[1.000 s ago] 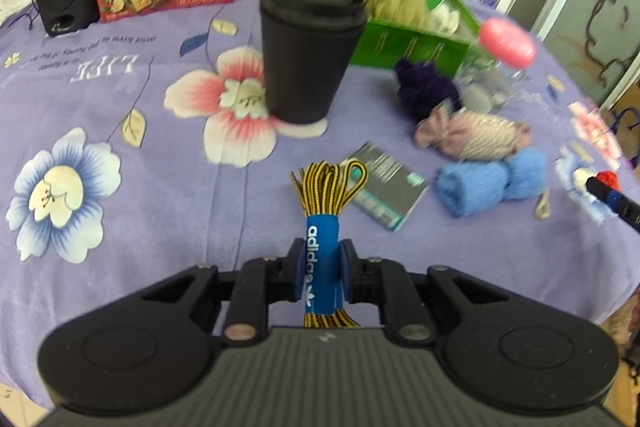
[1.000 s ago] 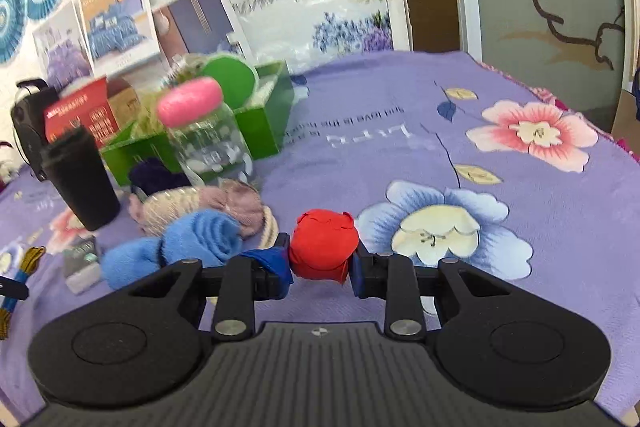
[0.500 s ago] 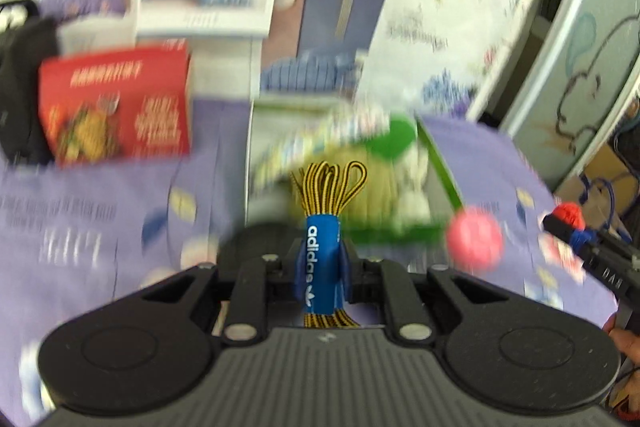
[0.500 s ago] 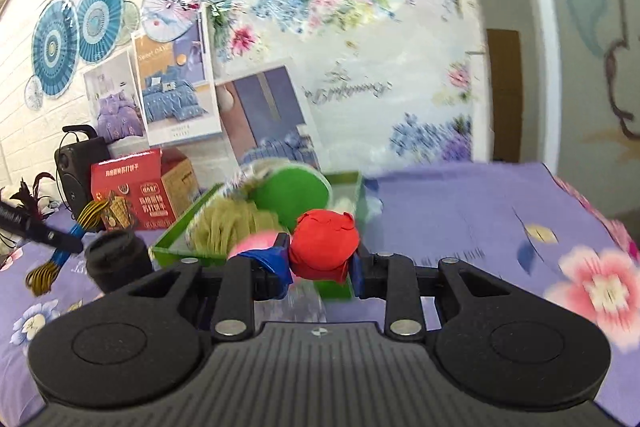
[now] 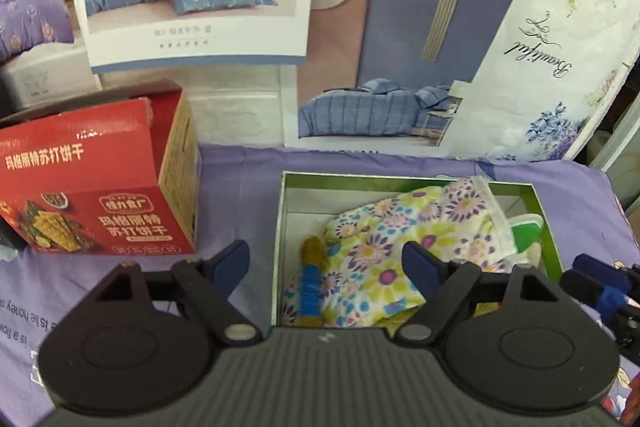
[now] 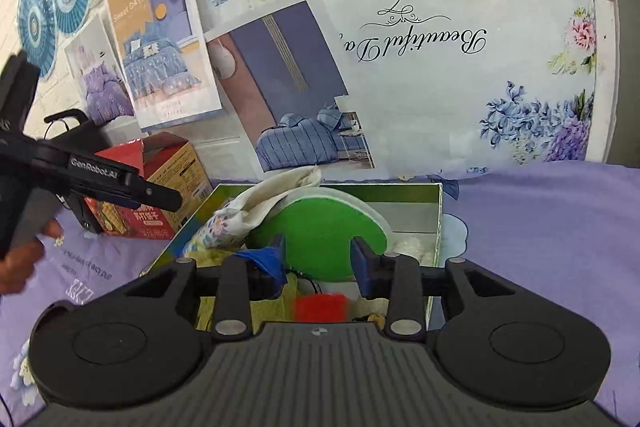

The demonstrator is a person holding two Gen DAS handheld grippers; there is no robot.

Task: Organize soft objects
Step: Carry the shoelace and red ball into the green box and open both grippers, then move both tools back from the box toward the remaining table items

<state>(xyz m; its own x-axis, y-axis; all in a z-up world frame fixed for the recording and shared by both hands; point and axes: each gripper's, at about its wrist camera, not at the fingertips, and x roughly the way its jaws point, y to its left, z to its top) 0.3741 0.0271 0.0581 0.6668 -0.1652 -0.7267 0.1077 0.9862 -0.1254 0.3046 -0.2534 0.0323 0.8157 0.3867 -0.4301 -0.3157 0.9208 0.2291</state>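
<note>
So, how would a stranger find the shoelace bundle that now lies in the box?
Look at the green box on the purple cloth, right of the red cracker carton. The shoelace bundle lies along the box's left wall, beside the flowered cloth. Only it is a narrow yellow-and-black cord bunch with a blue paper band around it.

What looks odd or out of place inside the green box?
Nothing is damaged. The green box is crowded: floral cloth lies crumpled, and the shoelace bundle is wedged along its left wall.
</note>
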